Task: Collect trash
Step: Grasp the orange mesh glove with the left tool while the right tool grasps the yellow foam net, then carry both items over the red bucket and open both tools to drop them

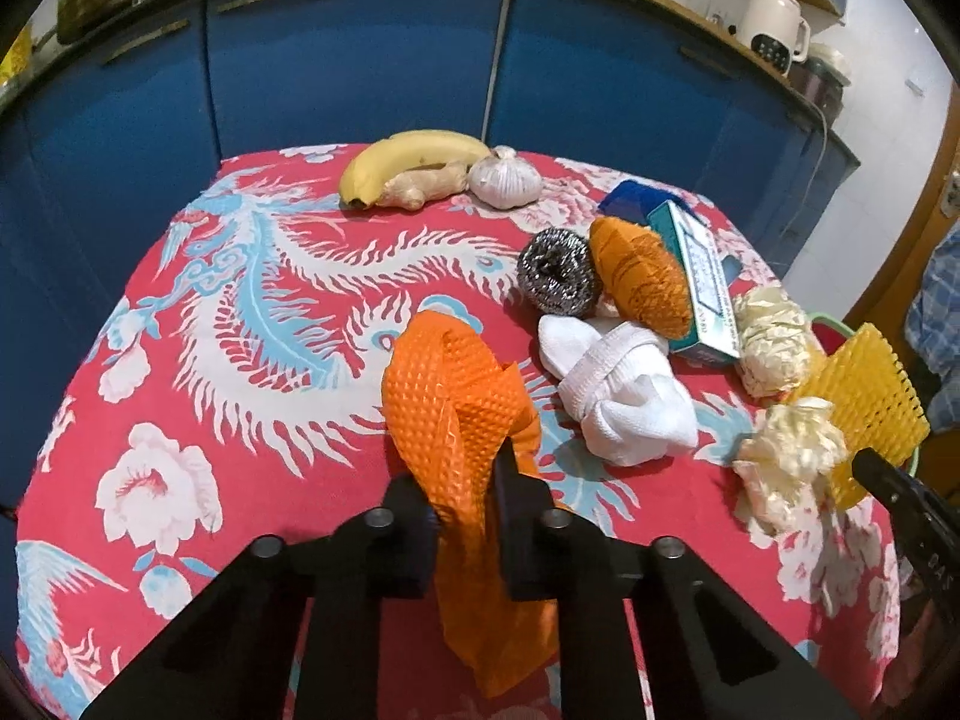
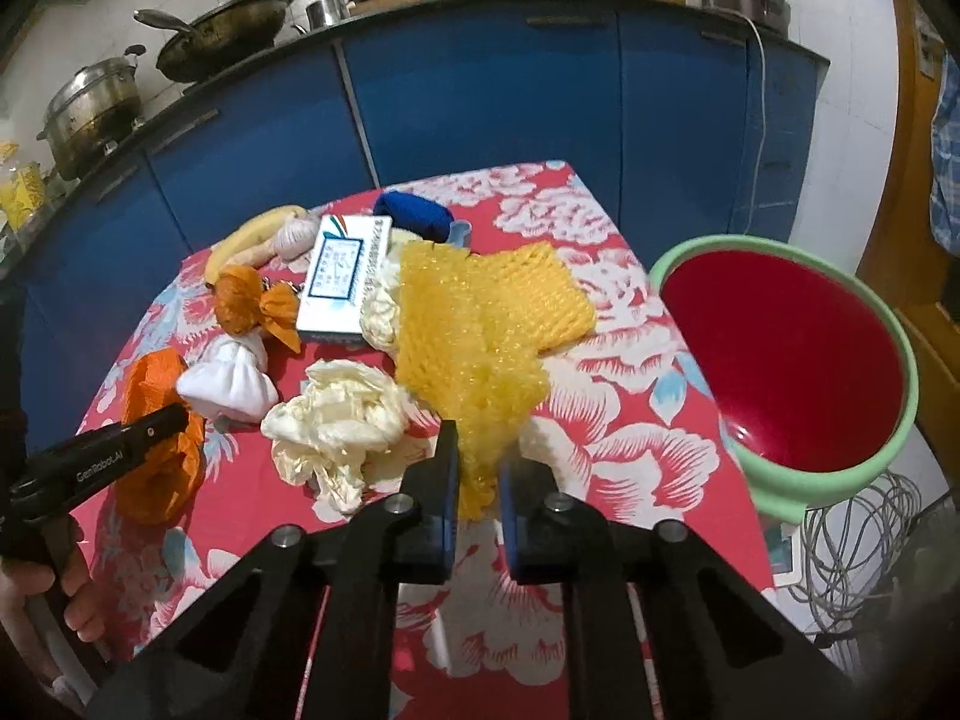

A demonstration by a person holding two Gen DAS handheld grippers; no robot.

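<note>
Orange net [image 1: 456, 396] clamped by left gripper [image 1: 465, 516]; right gripper [image 2: 480, 480] pinches yellow net [image 2: 480, 324]; basin [image 2: 840, 480] right-view only.

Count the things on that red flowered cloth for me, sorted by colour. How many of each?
Orange: 2, foam net and orange bundle
Yellow: 2, foam net and banana
White or cream: 4, sock, garlic, two crumpled bags
Blue: 1, bundle
Silver: 1, scrubber
Tan: 1, ginger
Teal: 1, box
Total: 12
</note>
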